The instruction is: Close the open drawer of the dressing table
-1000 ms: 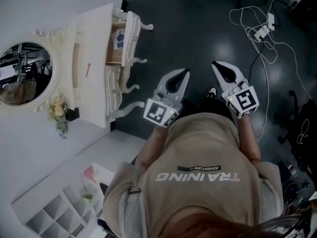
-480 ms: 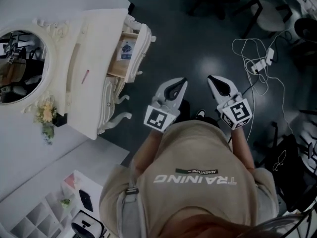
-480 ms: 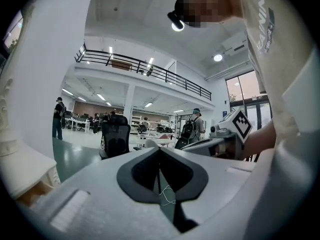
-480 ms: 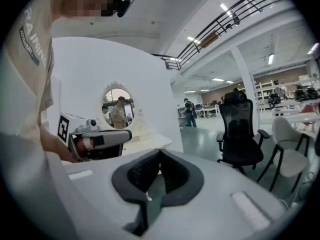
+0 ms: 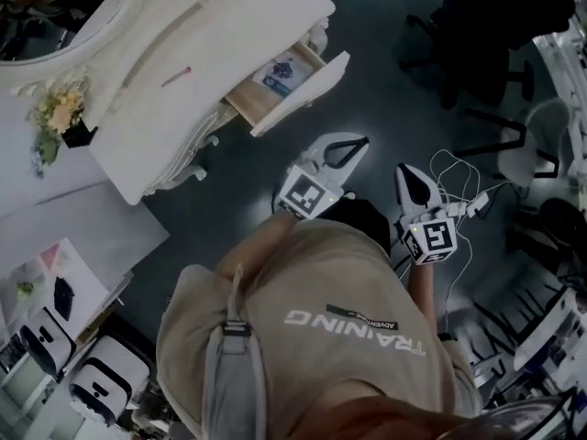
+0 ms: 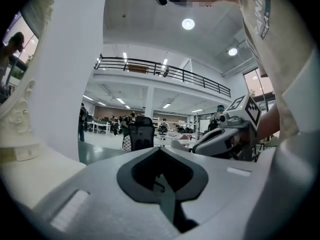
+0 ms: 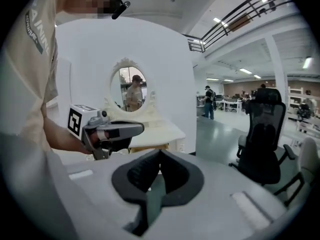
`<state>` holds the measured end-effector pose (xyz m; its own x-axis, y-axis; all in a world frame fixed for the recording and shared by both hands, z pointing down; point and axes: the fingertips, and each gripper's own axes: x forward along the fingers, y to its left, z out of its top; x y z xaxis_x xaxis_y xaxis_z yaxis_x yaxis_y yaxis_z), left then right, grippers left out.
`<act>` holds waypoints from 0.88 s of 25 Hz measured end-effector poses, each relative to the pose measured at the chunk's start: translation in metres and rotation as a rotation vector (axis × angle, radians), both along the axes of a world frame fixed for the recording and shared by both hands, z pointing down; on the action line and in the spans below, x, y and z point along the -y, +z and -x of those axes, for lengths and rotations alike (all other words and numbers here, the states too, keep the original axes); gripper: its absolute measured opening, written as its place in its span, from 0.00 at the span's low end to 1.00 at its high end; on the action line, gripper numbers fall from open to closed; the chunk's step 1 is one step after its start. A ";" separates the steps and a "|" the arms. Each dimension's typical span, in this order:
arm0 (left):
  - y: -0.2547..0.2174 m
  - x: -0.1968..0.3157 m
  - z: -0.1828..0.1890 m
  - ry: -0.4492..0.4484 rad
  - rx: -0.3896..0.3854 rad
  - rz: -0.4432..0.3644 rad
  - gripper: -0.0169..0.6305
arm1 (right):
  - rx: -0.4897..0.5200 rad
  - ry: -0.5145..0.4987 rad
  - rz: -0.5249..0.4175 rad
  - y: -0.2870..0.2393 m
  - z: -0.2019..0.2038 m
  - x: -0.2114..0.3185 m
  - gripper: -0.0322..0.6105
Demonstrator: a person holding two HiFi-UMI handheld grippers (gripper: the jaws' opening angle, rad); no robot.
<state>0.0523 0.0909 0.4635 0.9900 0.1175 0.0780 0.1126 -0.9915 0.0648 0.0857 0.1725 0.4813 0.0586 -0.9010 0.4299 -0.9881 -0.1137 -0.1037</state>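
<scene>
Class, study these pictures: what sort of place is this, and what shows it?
Probably a large open-plan lab or office hall, not a home: a railed mezzanine, an office chair, and loose cables on the dark floor. The dressing table looks like a staged prop.

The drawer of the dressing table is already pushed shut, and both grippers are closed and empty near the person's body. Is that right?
Not quite. The drawer is open, pulled out from the dressing table, as the head view shows. The rest holds: the left gripper and the right gripper are both shut and empty, near the person's body.
</scene>
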 end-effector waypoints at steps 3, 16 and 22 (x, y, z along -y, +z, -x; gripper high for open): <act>0.013 0.038 -0.006 -0.098 0.034 -0.007 0.03 | -0.043 -0.111 0.033 0.015 -0.018 0.041 0.05; 0.031 0.124 -0.046 -0.645 0.230 -0.030 0.03 | 0.031 -0.700 -0.022 0.034 -0.106 0.203 0.05; 0.081 0.125 -0.010 -0.884 0.296 0.165 0.03 | 0.088 -0.845 0.089 0.105 -0.109 0.221 0.05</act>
<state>0.0625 -0.0339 0.5446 0.6679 -0.6338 0.3901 -0.7188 -0.6852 0.1174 0.1949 -0.0488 0.5865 -0.6546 -0.5900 0.4727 -0.7337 0.6464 -0.2092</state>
